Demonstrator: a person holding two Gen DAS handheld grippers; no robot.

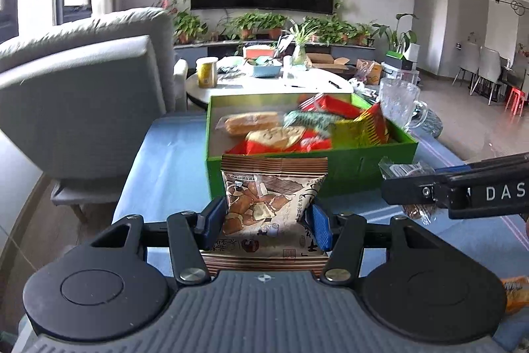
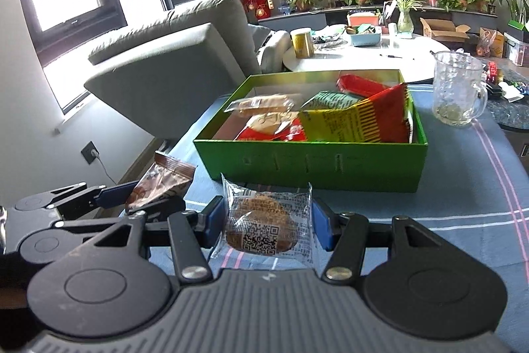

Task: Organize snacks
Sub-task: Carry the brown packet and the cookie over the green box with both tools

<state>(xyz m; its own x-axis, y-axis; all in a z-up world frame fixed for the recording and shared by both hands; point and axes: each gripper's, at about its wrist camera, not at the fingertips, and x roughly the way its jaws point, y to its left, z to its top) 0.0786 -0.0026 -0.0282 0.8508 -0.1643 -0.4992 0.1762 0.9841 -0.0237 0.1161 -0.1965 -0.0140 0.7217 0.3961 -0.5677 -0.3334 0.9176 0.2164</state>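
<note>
The left hand-held gripper (image 1: 266, 220) was clamped on a brown snack packet (image 1: 272, 204), its blue pads pressing the packet's two sides, the packet standing upright between them above the blue cloth of the worktop (image 1: 172, 161). The right hand-held gripper (image 2: 266, 225) gripped a clear-wrapped round cookie (image 2: 264, 229), pads tight against the wrapper's edges; a QR label faced the camera. In the left wrist view the right hand-held gripper (image 1: 393, 186) reached in from the right edge with the wrapper showing at its tip; in the right wrist view the left hand-held gripper (image 2: 132, 204) sat at the left with the brown snack packet (image 2: 165, 184) tilted in it.

Both held snacks were just short of the near wall of the green box (image 2: 310, 167), which stood at the middle of the worktop. Inside it lay a pale bread packet (image 2: 261, 105) toward the far left, a red-and-white packet (image 2: 274, 129) near the front wall, a yellow-and-red packet (image 2: 363, 121) leaning at the right, a green packet (image 2: 330, 101) and a red packet (image 2: 360, 85) behind. A clear glass mug (image 2: 458, 91) stood near the worktop's far right corner, apart from the box. An orange packet (image 1: 515, 293) lay near the worktop's right edge.
</note>
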